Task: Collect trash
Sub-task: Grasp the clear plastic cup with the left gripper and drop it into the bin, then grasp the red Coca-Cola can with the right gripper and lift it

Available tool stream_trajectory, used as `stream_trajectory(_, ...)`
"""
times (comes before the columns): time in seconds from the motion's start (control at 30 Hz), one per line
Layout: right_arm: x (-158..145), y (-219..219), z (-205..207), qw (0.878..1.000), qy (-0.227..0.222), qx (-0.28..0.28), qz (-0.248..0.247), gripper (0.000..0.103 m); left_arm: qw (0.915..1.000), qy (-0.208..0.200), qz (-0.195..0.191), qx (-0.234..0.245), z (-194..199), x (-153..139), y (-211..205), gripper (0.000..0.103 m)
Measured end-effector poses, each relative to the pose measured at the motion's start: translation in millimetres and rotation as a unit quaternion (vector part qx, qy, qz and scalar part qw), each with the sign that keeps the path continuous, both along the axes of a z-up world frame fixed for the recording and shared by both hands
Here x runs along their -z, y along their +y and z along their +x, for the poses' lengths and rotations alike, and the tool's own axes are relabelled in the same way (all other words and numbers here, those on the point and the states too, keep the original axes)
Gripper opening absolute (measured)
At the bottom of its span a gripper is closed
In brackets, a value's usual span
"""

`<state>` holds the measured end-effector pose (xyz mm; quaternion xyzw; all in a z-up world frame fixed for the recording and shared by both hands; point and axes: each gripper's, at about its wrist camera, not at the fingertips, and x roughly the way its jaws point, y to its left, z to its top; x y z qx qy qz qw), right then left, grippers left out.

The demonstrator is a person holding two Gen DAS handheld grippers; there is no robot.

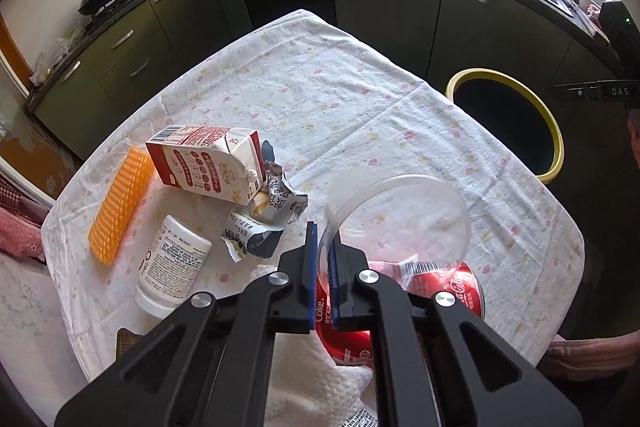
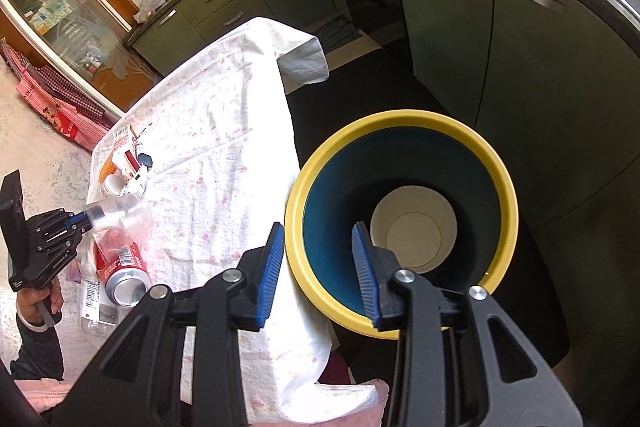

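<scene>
My left gripper is shut on the rim of a clear plastic cup, held just above the table. Under it lies a red Coca-Cola can on its side. A milk carton, a crumpled snack wrapper, a white pill bottle and an orange ridged block lie at the table's left. My right gripper is open and empty above the yellow-rimmed bin, whose bottom holds a white disc. The left gripper with the cup also shows in the right wrist view.
The table is covered with a white flowered cloth. The bin stands on the floor off the table's right edge. Dark kitchen cabinets run behind. A white paper towel lies at the near edge.
</scene>
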<state>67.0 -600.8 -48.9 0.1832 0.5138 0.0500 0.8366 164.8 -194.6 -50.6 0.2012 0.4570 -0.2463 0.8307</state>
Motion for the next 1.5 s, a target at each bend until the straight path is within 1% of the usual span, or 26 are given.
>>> stream_trajectory(0.17, -5, -6, -10, 1.000, -0.013, 0.007, -0.001, 0.034, 0.9995, -0.022, -0.013, 0.017, -11, -20, -5, 0.006)
stream_trajectory(0.27, -9, -15, -22, 1.000, -0.025, 0.018, -0.002, 0.034, 0.9985, -0.027, -0.024, 0.042, -22, -37, -19, 0.006)
stream_trajectory(0.37, -11, -27, -38, 0.999, -0.037, 0.034, -0.004, 0.034, 0.9959, -0.026, -0.036, 0.079, -31, -52, -46, 0.006)
stream_trajectory(0.53, -11, -50, -66, 0.997, -0.046, 0.064, -0.007, 0.034, 0.9888, -0.021, -0.040, 0.142, -40, -59, -110, 0.006)
stream_trajectory(0.63, -11, -66, -82, 0.995, -0.049, 0.081, -0.009, 0.034, 0.9830, -0.013, -0.037, 0.179, -42, -55, -157, 0.006)
stream_trajectory(0.77, -9, -85, -101, 0.993, -0.054, 0.102, -0.008, 0.036, 0.9776, 0.023, -0.026, 0.208, -38, -37, -213, 0.006)
stream_trajectory(0.9, -4, -99, -114, 0.992, -0.054, 0.116, -0.005, 0.040, 0.9765, 0.057, -0.013, 0.207, -21, -10, -257, 0.006)
stream_trajectory(1.03, 2, -107, -118, 0.991, -0.052, 0.121, 0.000, 0.041, 0.9781, 0.065, -0.002, 0.197, -6, 15, -291, 0.006)
stream_trajectory(1.07, 3, -108, -118, 0.991, -0.052, 0.121, 0.001, 0.042, 0.9784, 0.068, -0.001, 0.195, -3, 21, -298, 0.010)
stream_trajectory(1.1, 3, -107, -117, 0.991, -0.052, 0.121, 0.002, 0.042, 0.9788, 0.069, 0.001, 0.193, -1, 24, -302, 0.025)
stream_trajectory(1.13, 4, -107, -117, 0.991, -0.053, 0.120, 0.004, 0.044, 0.9796, 0.069, 0.001, 0.188, 1, 27, -305, 0.036)
stream_trajectory(1.17, 4, -107, -116, 0.992, -0.053, 0.118, 0.006, 0.045, 0.9811, 0.065, 0.001, 0.182, 2, 27, -307, 0.058)
stream_trajectory(1.2, 5, -107, -115, 0.992, -0.054, 0.117, 0.006, 0.045, 0.9820, 0.059, -0.005, 0.180, 1, 23, -307, 0.064)
stream_trajectory(1.3, 6, -104, -113, 0.993, -0.055, 0.108, 0.004, 0.046, 0.9823, 0.040, -0.031, 0.180, -8, 0, -289, 0.064)
stream_trajectory(1.37, 8, -101, -112, 0.993, -0.056, 0.102, 0.007, 0.046, 0.9813, 0.018, -0.063, 0.181, -19, -27, -269, 0.065)
stream_trajectory(1.43, 11, -97, -111, 0.994, -0.055, 0.095, 0.010, 0.046, 0.9792, -0.013, -0.097, 0.178, -33, -55, -243, 0.075)
stream_trajectory(1.47, 12, -94, -109, 0.994, -0.053, 0.091, 0.010, 0.046, 0.9775, -0.031, -0.117, 0.173, -42, -68, -227, 0.085)
stream_trajectory(1.5, 13, -90, -107, 0.995, -0.051, 0.085, 0.010, 0.046, 0.9753, -0.049, -0.137, 0.167, -51, -80, -210, 0.092)
